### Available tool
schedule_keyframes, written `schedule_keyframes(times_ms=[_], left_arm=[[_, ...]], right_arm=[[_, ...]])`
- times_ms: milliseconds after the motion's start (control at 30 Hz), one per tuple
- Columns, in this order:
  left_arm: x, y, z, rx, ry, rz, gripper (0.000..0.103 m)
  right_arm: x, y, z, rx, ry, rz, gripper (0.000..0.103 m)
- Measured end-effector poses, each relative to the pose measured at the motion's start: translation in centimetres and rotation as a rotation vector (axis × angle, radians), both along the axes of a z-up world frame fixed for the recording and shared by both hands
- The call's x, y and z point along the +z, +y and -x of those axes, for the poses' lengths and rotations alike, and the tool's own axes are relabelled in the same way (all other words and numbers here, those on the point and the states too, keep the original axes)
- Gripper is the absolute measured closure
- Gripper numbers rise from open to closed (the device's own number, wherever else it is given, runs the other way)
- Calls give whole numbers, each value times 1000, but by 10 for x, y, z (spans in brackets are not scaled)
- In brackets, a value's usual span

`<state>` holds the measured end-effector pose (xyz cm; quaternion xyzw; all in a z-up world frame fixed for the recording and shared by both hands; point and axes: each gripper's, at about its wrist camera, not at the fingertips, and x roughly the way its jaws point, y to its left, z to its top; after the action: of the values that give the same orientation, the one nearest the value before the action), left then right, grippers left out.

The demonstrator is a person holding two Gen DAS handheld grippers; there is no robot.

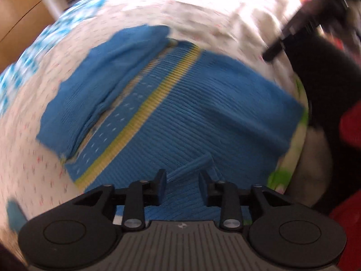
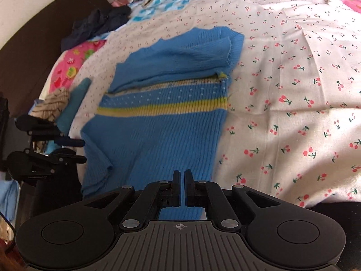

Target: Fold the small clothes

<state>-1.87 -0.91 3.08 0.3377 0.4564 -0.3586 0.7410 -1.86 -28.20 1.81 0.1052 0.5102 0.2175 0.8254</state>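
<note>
Left gripper (image 1: 182, 180): jaws part-way apart, standing over the near edge of the blue knitted sweater (image 1: 171, 103); a raised ridge of the knit lies between the fingers, but the pads do not press on it. This view is blurred. Seen from the right wrist view, the same gripper (image 2: 82, 151) reaches in from the left, at the sweater's left edge, its fingers apart.

Right gripper (image 2: 182, 180): jaws nearly closed, only a thin slit between the fingers. Blue knit shows through the slit and below the fingers; whether the pads pinch the near hem cannot be told.

Sweater: spread on the bedsheet (image 2: 293, 103), running from the grippers toward the far side. Ribbed blue knit, crossed by a yellow stripe (image 2: 162, 108), with a band of small white dots just beyond the stripe. The far part is folded back over itself, its scalloped edge on the far side. The near left corner is rumpled.

Bedsheet: pale, printed with small red cherries. Left of the sweater lie a teal folded cloth (image 2: 72, 106) and a beige patterned cloth (image 2: 53, 103); a dark garment (image 2: 99, 22) lies far left.
</note>
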Motion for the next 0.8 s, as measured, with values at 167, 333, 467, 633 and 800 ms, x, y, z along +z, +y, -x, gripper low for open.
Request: schedule_keyframes(times_ms=[167, 333, 467, 633, 800], left_arm=[[-25, -18, 6, -225, -69, -182, 59], [-49, -30, 11, -353, -82, -261, 65], [-49, -33, 19, -346, -71, -256, 85], [-26, -14, 8, -74, -37, -67, 91], [-8, 23, -3, 277, 41, 211, 91]], right_arm=[[-8, -1, 8, 23, 46, 9, 95], [-15, 2, 9, 57, 70, 22, 95], [-14, -6, 9, 64, 74, 68, 95], [-17, -7, 12, 123, 85, 172, 92], [-31, -6, 11, 133, 169, 112, 80]])
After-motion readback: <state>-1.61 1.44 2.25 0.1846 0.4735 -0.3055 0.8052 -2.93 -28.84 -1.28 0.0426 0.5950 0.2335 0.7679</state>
